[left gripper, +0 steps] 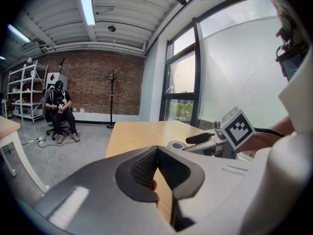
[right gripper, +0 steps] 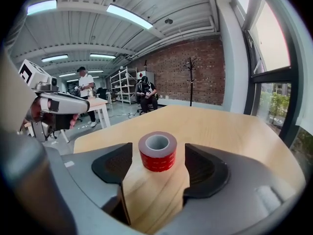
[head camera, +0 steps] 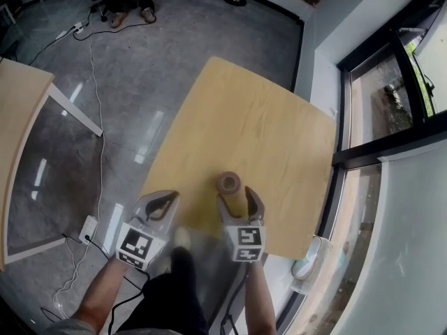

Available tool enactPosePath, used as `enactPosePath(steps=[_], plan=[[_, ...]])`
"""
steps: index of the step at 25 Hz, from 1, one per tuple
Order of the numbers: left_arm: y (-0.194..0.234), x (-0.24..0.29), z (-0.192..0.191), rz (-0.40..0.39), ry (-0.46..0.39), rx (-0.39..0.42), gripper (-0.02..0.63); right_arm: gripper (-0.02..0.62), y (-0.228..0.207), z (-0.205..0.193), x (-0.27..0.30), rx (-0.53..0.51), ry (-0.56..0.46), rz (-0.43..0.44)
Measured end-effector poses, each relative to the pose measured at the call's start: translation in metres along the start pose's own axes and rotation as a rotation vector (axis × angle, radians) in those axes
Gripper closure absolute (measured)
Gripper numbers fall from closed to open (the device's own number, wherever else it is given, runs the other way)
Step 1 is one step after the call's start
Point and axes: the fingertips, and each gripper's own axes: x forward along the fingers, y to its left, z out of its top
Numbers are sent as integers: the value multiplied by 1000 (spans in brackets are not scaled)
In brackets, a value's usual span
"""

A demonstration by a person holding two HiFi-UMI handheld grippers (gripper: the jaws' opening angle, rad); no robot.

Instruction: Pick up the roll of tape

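Observation:
The roll of tape (head camera: pixel 228 182), red with a grey core, stands on end on the light wooden table (head camera: pixel 251 117) near its front edge. In the right gripper view the tape (right gripper: pixel 157 152) sits just ahead of and between the fingertips of my right gripper (right gripper: pixel 157 169), which is open; neither pad touches it. From above, the right gripper (head camera: pixel 236 197) sits directly behind the roll. My left gripper (head camera: pixel 166 199) hangs off the table's left front edge, shut and empty. In the left gripper view its jaws (left gripper: pixel 156 170) meet, with the tape (left gripper: pixel 177 145) to the right.
A second wooden table (head camera: pixel 21 96) stands to the left, with cables and a power strip (head camera: pixel 89 227) on the grey floor. Tall windows (head camera: pixel 391 82) run along the right. A person (left gripper: pixel 58 106) sits in a chair far back by a brick wall.

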Motion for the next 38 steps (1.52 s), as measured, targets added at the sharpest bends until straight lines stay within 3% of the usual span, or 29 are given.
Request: enactPosePath(steps=[8,15,29,32,38], plan=[[8,2,-1,14,0,-14,607,159,1,-1,15,-17,16,17],[16,4,-3,20,4,-8,607,114,3,-2,28,-14,29,22],[23,12,0,19,5,7,607,101,4,-4,43,-48,87,24],[25,12,-1,18,8,5,607,144,2,-6,46,-62,111,9],[29,13,-3,22,13,6,607,163,1,-9,50,-95,153,6]])
